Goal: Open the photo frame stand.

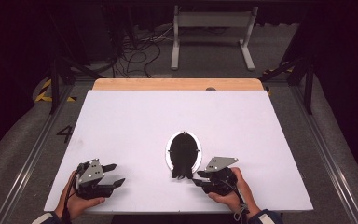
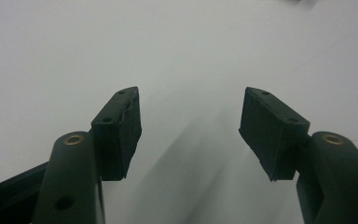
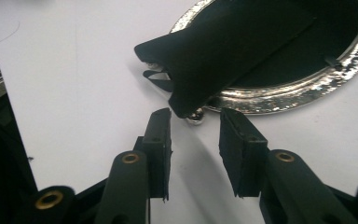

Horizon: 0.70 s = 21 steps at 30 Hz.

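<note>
Right gripper (image 3: 195,122) half-open and empty at the mirror's black stand (image 3: 223,51), left gripper (image 2: 190,122) wide and empty: could nudge the mirror (image 1: 184,150) sliding.

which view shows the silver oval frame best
The right gripper view: the silver oval frame is close, its hammered rim and black stand flap clear, just past the open right gripper. The high view shows it whole but small. The left gripper view faces bare table.
</note>
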### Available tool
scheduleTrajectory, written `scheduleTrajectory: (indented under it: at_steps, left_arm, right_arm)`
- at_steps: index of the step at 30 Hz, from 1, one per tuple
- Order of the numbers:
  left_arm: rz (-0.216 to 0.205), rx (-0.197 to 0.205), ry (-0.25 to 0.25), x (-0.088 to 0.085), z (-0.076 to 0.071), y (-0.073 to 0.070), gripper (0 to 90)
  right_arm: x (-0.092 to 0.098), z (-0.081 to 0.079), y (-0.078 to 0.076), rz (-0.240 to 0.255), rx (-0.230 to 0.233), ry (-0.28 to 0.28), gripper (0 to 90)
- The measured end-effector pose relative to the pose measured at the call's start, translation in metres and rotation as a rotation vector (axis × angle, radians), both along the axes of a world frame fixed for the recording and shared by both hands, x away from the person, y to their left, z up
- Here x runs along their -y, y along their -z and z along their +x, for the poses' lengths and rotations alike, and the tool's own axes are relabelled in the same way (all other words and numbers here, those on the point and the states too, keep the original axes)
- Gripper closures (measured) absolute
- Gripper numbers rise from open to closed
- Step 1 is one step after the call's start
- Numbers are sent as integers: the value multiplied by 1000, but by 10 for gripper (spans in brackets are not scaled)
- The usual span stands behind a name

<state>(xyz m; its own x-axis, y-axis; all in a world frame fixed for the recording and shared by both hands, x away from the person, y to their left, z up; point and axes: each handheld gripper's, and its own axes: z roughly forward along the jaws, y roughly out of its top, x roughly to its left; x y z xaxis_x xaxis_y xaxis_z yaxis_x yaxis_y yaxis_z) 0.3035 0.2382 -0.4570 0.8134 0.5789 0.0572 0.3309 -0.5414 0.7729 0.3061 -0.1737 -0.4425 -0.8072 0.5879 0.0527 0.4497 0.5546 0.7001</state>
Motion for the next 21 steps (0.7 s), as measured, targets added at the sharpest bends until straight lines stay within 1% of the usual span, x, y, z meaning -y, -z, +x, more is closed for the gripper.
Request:
scheduleTrajectory:
  at_steps: [3, 6, 7, 9, 12, 14, 15, 16, 19, 21]
  left_arm:
    - [5, 6, 4, 2, 0, 0, 385]
    - [15, 5, 6, 3, 1, 1, 361]
    - [15, 3, 3, 4, 1, 1, 361]
    - [8, 1, 1, 4, 1, 1, 360]
    - [5, 0, -1, 4, 1, 1, 357]
    - [5, -3, -2, 4, 2, 2, 354]
    - [0, -10, -4, 4, 2, 2, 354]
    - [0, -10, -4, 4, 2, 2, 352]
    - [-2, -12, -2, 4, 3, 2, 352]
    - [-3, -16, 2, 4, 3, 2, 352]
  right_arm:
    - [-6, 2, 3, -19, -17, -5, 638]
    - [-11, 7, 6, -23, -49, 3, 629]
    - [-13, 7, 8, -31, -52, 3, 628]
    - [-13, 8, 8, -30, -54, 7, 627]
    - [-13, 9, 8, -21, -59, 17, 630]
    - [-13, 11, 9, -5, -72, 25, 626]
    - [-13, 13, 9, 14, -82, 25, 630]
    - [-13, 13, 9, 14, -82, 25, 630]
    - [-12, 17, 10, 45, -109, 27, 630]
    - [-13, 17, 10, 47, -111, 28, 629]
